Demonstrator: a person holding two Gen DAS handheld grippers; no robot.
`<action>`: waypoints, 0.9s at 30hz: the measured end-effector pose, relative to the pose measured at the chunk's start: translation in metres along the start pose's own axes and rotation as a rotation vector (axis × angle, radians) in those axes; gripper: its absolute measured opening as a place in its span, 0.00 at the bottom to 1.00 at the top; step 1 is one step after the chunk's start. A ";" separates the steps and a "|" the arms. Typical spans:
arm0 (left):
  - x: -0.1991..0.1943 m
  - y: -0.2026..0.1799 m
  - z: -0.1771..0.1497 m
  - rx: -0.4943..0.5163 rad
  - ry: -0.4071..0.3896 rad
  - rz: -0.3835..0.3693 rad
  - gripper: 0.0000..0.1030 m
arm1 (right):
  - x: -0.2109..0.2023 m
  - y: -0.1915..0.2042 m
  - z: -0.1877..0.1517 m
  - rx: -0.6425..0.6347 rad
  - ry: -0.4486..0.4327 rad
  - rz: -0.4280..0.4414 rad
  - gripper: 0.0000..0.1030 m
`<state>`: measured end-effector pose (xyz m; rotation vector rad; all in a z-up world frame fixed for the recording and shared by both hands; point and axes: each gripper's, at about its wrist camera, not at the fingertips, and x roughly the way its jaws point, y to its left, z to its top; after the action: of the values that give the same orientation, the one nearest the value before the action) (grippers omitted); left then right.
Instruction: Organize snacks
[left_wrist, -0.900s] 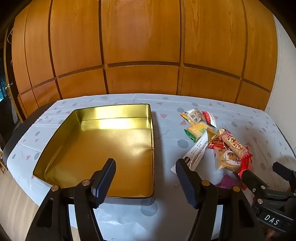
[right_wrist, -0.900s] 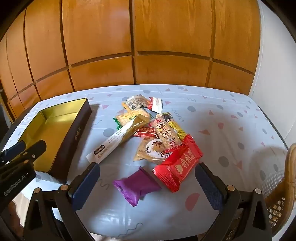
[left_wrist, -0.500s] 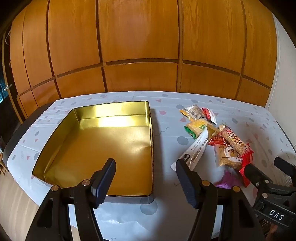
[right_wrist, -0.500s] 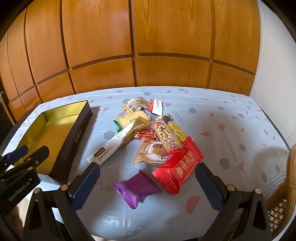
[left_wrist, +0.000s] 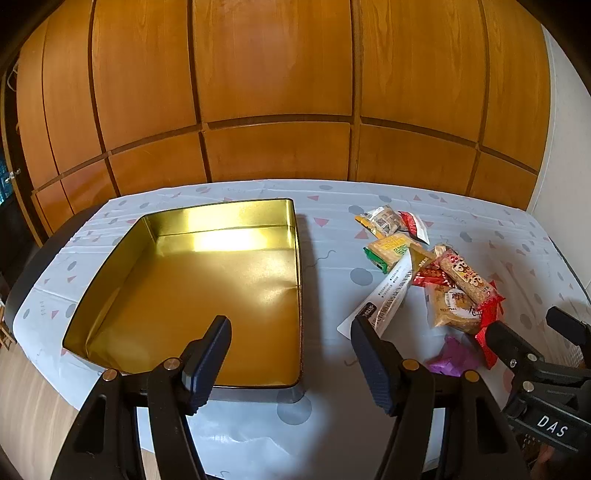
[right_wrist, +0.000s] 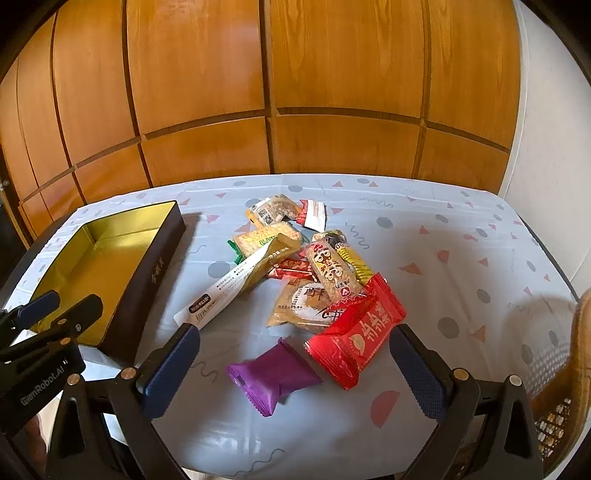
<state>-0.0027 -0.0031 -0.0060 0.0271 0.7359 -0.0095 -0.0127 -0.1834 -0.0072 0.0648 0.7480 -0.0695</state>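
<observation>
Left wrist view: at the left of the frame lies the open tin box (left_wrist: 207, 288), gold inside, nothing in it, on the patterned tablecloth (left_wrist: 325, 406). The left gripper (left_wrist: 290, 354) is at the lower middle, over the near right corner of the box; its jaws are spread and nothing is between them. To the right the pile of snacks (left_wrist: 424, 269) lies on the cloth, apart from the box.

Right wrist view: at the far left the box (right_wrist: 110, 266) shows its dark outer wall. In the middle is the pile, with a long white stick pack (right_wrist: 236, 284) nearest the box, then a purple packet (right_wrist: 273, 373) at the lower middle and a red packet (right_wrist: 358, 328) touching it on the right. The right gripper (right_wrist: 295, 365) has its jaws spread wide on both sides of the purple packet, holding nothing.
</observation>
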 end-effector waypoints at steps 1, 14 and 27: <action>-0.001 0.000 0.000 0.001 -0.002 -0.001 0.66 | 0.000 0.000 0.000 -0.001 -0.001 -0.001 1.00; -0.002 -0.001 0.002 0.007 0.000 -0.012 0.66 | -0.006 -0.007 0.006 0.009 -0.029 -0.018 1.00; -0.003 -0.007 0.001 0.022 -0.003 -0.029 0.66 | -0.016 -0.021 0.015 0.011 -0.084 -0.059 1.00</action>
<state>-0.0042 -0.0100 -0.0030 0.0372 0.7332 -0.0456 -0.0157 -0.2047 0.0136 0.0499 0.6652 -0.1322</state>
